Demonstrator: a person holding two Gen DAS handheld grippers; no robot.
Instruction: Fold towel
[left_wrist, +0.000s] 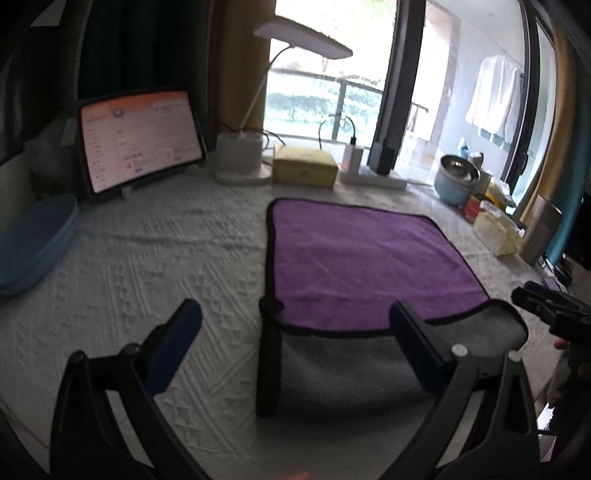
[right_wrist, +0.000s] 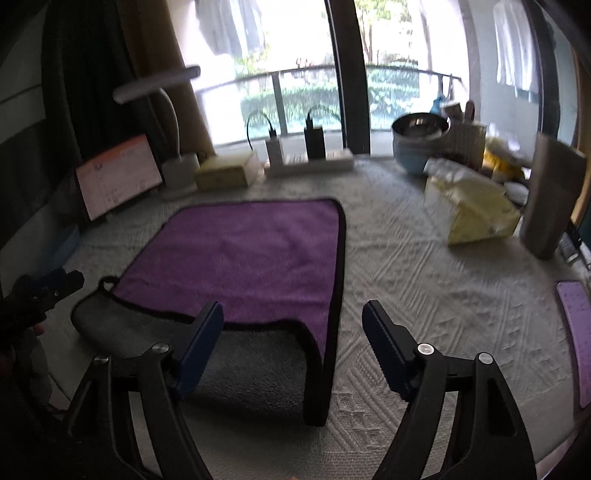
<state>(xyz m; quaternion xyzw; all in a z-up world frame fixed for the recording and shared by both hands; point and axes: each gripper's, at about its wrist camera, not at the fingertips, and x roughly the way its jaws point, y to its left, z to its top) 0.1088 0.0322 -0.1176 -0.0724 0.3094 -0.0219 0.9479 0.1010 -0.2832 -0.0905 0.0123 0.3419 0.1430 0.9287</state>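
I am holding my left hand-held gripper (left_wrist: 295, 332) with its jaws wide apart over the towel's (left_wrist: 362, 254) near left corner, gripping nothing. My right hand-held gripper (right_wrist: 293, 332) is also gaping empty above the near right edge. The towel is lying on the white textured surface (left_wrist: 147, 266), purple side folded over grey.

Left wrist view low over table's near-left, facing window; right wrist view near-right; both share towel (left_wrist: 369, 251).
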